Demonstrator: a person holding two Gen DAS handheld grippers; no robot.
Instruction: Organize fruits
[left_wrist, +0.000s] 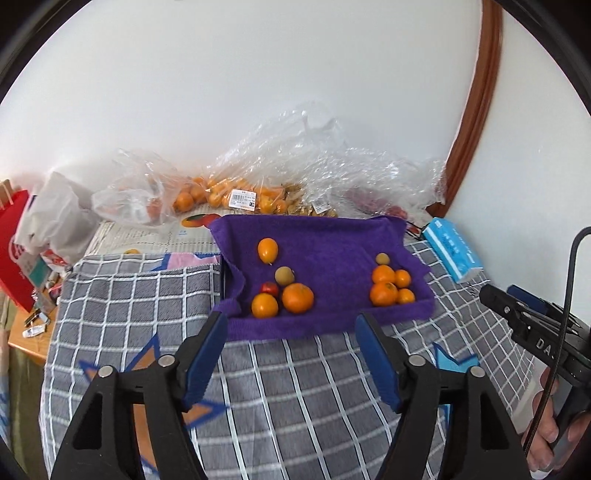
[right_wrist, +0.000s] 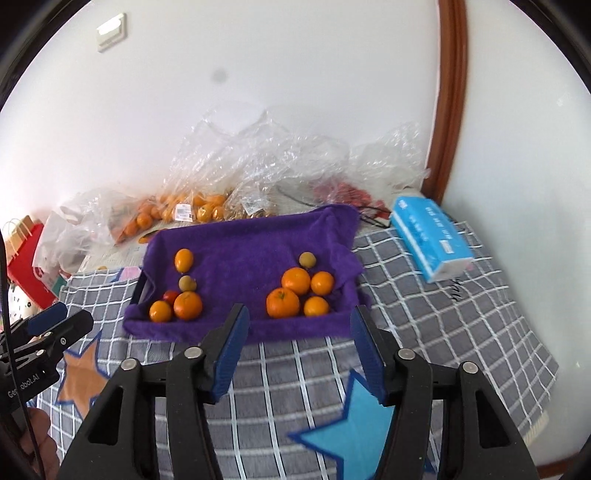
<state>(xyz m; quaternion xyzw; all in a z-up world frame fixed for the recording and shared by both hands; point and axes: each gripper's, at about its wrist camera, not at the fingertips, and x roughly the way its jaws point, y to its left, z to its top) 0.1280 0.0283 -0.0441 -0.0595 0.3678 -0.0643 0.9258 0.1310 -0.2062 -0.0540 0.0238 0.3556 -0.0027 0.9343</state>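
Both my claws, left claw (left_wrist: 291, 328) and right claw (right_wrist: 300, 325), spread wide, holding nothing, hovering before the purple towel tray (left_wrist: 325, 236) of oranges (left_wrist: 297, 297).

The tomato (left_wrist: 270, 288) at centre frame sits half behind two oranges, only its top showing. Bags (left_wrist: 258, 177) along the wall, mid-frame, crinkle and glare, so the fruit inside blurs into orange and red patches; their labels (left_wrist: 242, 199) are too small to read. Tray (right_wrist: 138, 290) under the towel (right_wrist: 251, 243): just a dark edge peeks out at left. The tissue pack (right_wrist: 430, 236) print, right of frame, is unreadable. At far left, the red bag (left_wrist: 13, 254) is cut by the edge.
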